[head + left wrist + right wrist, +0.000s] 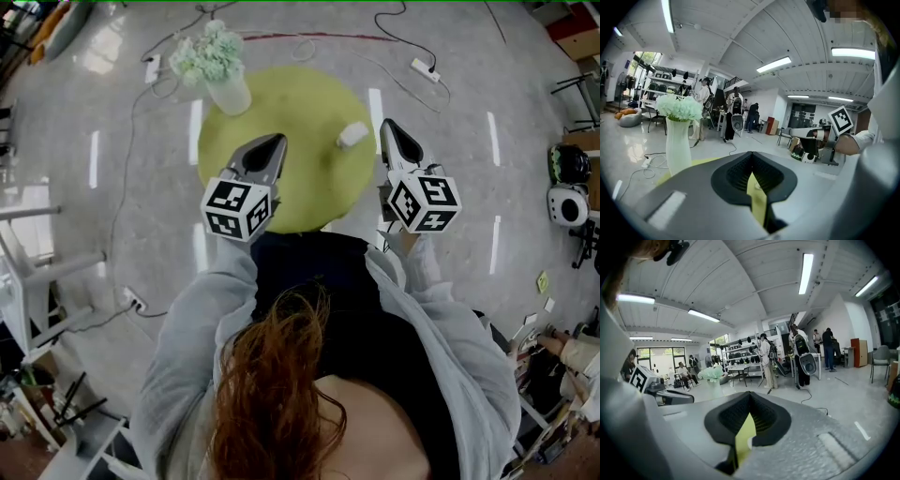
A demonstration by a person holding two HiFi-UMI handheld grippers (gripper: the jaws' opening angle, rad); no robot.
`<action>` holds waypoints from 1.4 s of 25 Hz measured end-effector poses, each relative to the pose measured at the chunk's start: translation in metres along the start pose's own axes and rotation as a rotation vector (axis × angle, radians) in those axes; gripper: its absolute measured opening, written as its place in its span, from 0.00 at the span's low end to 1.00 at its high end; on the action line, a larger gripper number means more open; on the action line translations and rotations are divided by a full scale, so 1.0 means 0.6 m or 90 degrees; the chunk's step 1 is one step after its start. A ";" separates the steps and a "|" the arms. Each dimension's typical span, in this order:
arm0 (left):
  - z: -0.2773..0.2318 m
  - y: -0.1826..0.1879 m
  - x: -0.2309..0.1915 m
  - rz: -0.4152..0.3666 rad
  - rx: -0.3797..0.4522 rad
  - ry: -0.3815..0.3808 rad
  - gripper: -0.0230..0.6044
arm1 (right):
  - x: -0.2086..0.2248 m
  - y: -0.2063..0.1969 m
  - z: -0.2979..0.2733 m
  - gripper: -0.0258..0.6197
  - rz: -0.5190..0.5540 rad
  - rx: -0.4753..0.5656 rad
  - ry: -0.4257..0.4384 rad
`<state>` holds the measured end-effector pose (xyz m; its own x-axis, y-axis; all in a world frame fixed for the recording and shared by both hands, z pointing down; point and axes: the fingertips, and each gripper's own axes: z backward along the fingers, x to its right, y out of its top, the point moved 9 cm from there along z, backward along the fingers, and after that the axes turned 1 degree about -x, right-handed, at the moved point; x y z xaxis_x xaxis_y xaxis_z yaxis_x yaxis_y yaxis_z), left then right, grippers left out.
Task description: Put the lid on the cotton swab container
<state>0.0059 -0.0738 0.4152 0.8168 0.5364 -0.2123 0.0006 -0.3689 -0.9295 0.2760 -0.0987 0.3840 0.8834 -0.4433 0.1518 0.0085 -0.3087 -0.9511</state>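
Yellow-green table [300,150] carries vase [228,92] and, apparently, the swab container [352,134].

A large, workshop-like lab hall is indicated by ceiling strip lights [806,273], equipment racks [740,350] and power strips [425,68] laid on a polished floor [75,234].

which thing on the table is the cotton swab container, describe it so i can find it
Find the round yellow-green table in the middle of the grey floor. A tall vase of pale flowers stands at its far left edge; the container sits on the far right side, just left of the right gripper. It is small, low and plain white.
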 end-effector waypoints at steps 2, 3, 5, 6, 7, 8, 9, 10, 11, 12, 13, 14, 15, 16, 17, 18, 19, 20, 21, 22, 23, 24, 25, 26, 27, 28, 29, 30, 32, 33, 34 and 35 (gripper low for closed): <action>-0.003 0.004 0.010 -0.003 0.006 -0.008 0.06 | -0.010 0.006 0.022 0.04 0.033 0.018 -0.001; -0.004 0.005 0.016 -0.006 0.007 -0.012 0.06 | -0.014 0.007 0.032 0.04 0.044 0.025 0.002; -0.005 0.007 0.027 -0.012 0.011 -0.016 0.06 | -0.019 0.005 0.051 0.04 0.055 0.034 0.008; -0.005 0.007 0.030 -0.012 0.014 -0.017 0.06 | -0.021 0.004 0.058 0.04 0.061 0.037 0.008; -0.004 0.008 0.033 -0.012 0.019 -0.017 0.06 | -0.022 0.002 0.063 0.04 0.068 0.038 0.007; -0.003 0.009 0.036 -0.012 0.023 -0.016 0.06 | -0.022 0.000 0.067 0.04 0.072 0.038 0.006; -0.002 0.010 0.038 -0.011 0.027 -0.015 0.06 | -0.021 -0.003 0.070 0.04 0.073 0.037 0.006; -0.002 0.010 0.041 -0.011 0.030 -0.015 0.06 | -0.019 -0.005 0.072 0.04 0.072 0.037 0.006; -0.001 0.010 0.043 -0.010 0.034 -0.016 0.06 | -0.016 -0.008 0.073 0.04 0.072 0.035 0.007; -0.001 0.010 0.046 -0.009 0.039 -0.016 0.06 | -0.013 -0.012 0.074 0.04 0.072 0.034 0.008; 0.000 0.010 0.048 -0.007 0.046 -0.017 0.06 | -0.011 -0.015 0.075 0.04 0.072 0.032 0.011; 0.001 0.011 0.050 -0.004 0.053 -0.018 0.06 | -0.008 -0.017 0.075 0.04 0.071 0.030 0.016; 0.002 0.013 0.051 -0.002 0.061 -0.020 0.06 | -0.006 -0.019 0.075 0.04 0.069 0.027 0.020; 0.003 0.015 0.053 -0.001 0.067 -0.021 0.06 | -0.004 -0.021 0.073 0.04 0.068 0.023 0.025; 0.003 0.018 0.053 -0.003 0.072 -0.022 0.06 | -0.002 -0.021 0.071 0.04 0.067 0.019 0.029; 0.003 0.021 0.052 -0.007 0.075 -0.022 0.06 | -0.002 -0.020 0.068 0.04 0.068 0.016 0.033; 0.003 0.023 0.051 -0.011 0.077 -0.021 0.06 | -0.003 -0.019 0.064 0.04 0.070 0.014 0.037; 0.003 0.025 0.048 -0.014 0.078 -0.021 0.06 | -0.004 -0.018 0.061 0.04 0.072 0.012 0.040; 0.003 0.026 0.046 -0.016 0.078 -0.020 0.06 | -0.006 -0.017 0.058 0.04 0.071 0.012 0.042; 0.003 0.027 0.044 -0.018 0.077 -0.020 0.06 | -0.007 -0.017 0.057 0.04 0.070 0.011 0.043; 0.003 0.028 0.043 -0.018 0.076 -0.020 0.06 | -0.007 -0.016 0.056 0.04 0.068 0.011 0.043; 0.002 0.028 0.043 -0.019 0.075 -0.021 0.06 | -0.007 -0.016 0.056 0.04 0.066 0.011 0.041; 0.001 0.028 0.043 -0.019 0.074 -0.023 0.06 | -0.006 -0.016 0.055 0.04 0.065 0.011 0.039; -0.001 0.028 0.044 -0.020 0.072 -0.025 0.06 | -0.005 -0.016 0.054 0.04 0.064 0.011 0.037; -0.003 0.028 0.044 -0.021 0.070 -0.026 0.06 | -0.004 -0.016 0.052 0.04 0.063 0.010 0.037; -0.005 0.028 0.045 -0.021 0.068 -0.027 0.06 | -0.002 -0.017 0.051 0.04 0.062 0.009 0.037; -0.008 0.027 0.046 -0.021 0.066 -0.028 0.06 | -0.001 -0.019 0.051 0.04 0.061 0.008 0.037; -0.009 0.025 0.047 -0.020 0.064 -0.027 0.06 | 0.000 -0.021 0.050 0.04 0.060 0.006 0.036; -0.011 0.021 0.047 -0.018 0.061 -0.026 0.06 | 0.003 -0.025 0.050 0.04 0.056 0.002 0.035; -0.011 0.020 0.047 -0.017 0.060 -0.026 0.06 | 0.004 -0.027 0.050 0.04 0.055 -0.001 0.035; -0.012 0.019 0.047 -0.016 0.058 -0.026 0.06 | 0.005 -0.027 0.050 0.04 0.054 -0.004 0.035; -0.012 0.018 0.047 -0.015 0.056 -0.026 0.06 | 0.005 -0.028 0.050 0.04 0.054 -0.006 0.035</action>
<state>0.0332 -0.0684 0.4016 0.7935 0.5746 -0.2008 -0.0331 -0.2887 -0.9568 0.2927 -0.0699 0.3924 0.8541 -0.5130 0.0855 -0.0697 -0.2759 -0.9586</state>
